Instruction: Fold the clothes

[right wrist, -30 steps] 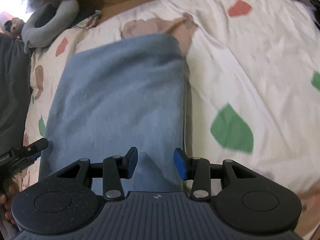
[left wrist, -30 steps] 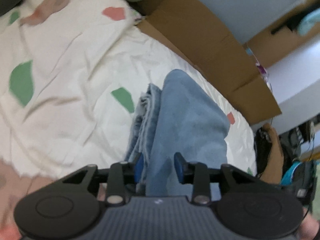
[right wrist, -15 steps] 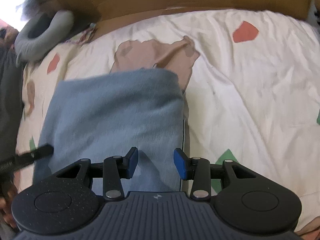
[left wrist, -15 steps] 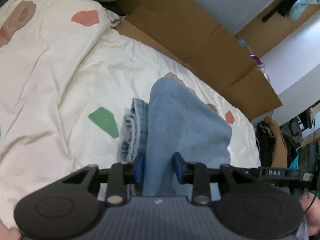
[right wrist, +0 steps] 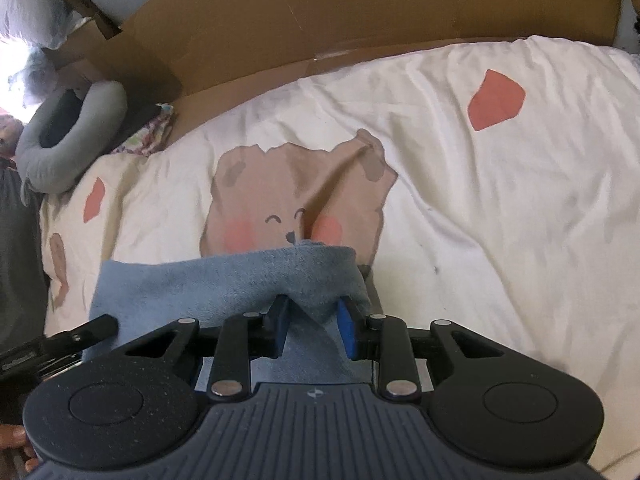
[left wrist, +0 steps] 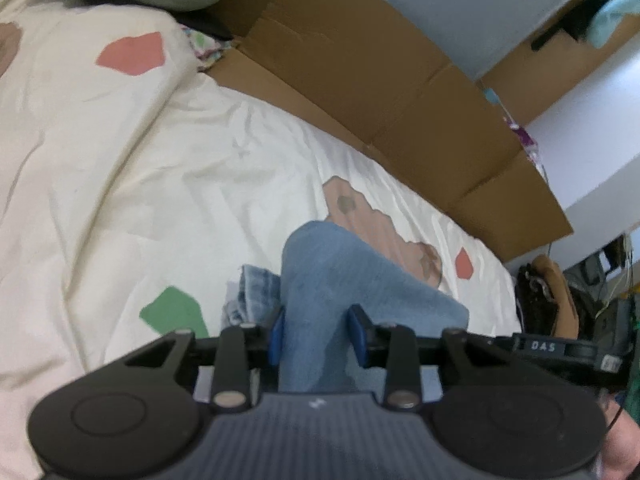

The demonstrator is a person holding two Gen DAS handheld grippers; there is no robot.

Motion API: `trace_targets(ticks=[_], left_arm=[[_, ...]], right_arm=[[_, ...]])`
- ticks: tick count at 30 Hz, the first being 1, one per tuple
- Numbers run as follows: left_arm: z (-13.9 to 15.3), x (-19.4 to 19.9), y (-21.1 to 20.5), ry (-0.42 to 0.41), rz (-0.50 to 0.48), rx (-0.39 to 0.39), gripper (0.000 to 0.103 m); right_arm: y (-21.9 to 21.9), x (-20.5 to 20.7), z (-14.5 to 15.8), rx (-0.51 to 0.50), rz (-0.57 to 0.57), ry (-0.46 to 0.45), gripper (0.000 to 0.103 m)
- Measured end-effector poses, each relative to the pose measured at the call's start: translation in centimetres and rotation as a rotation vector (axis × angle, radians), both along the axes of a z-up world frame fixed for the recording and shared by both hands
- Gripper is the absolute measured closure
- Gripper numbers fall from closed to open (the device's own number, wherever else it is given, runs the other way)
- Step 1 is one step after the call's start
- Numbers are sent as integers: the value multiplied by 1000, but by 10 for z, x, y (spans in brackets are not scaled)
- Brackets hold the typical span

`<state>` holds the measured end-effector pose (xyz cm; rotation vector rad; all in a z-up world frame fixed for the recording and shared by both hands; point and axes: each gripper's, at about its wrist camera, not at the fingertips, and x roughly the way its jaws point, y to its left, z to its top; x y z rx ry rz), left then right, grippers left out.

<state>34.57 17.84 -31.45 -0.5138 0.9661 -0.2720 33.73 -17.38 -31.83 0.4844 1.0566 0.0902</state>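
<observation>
Both grippers have dragged the blue garment [right wrist: 224,284] toward the near bed edge — its far fold now sits at 6 o'clock of the bear print [right wrist: 296,196]. Right gripper [right wrist: 312,326] has just been closing, now clamped on a bunched fold. Left gripper [left wrist: 316,336] pinches the cloth too. Garment lies on the bedsheet [right wrist: 500,208]; cardboard [right wrist: 340,12] at 12 o'clock.
</observation>
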Motion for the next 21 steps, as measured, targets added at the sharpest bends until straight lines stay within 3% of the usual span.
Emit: trace_targets(ticks=[3, 5, 7, 21], left_arm=[[-1, 5, 0, 0, 2, 3, 70], [-1, 2, 0, -12, 9, 9, 89], [-3, -4, 3, -17, 28, 3, 93], [-5, -18, 18, -16, 78, 14, 95]], right_arm=[[2, 0, -1, -9, 18, -20, 71], [4, 1, -3, -15, 23, -29, 71], [7, 1, -4, -25, 34, -43, 71], [18, -5, 3, 8, 4, -100, 71]])
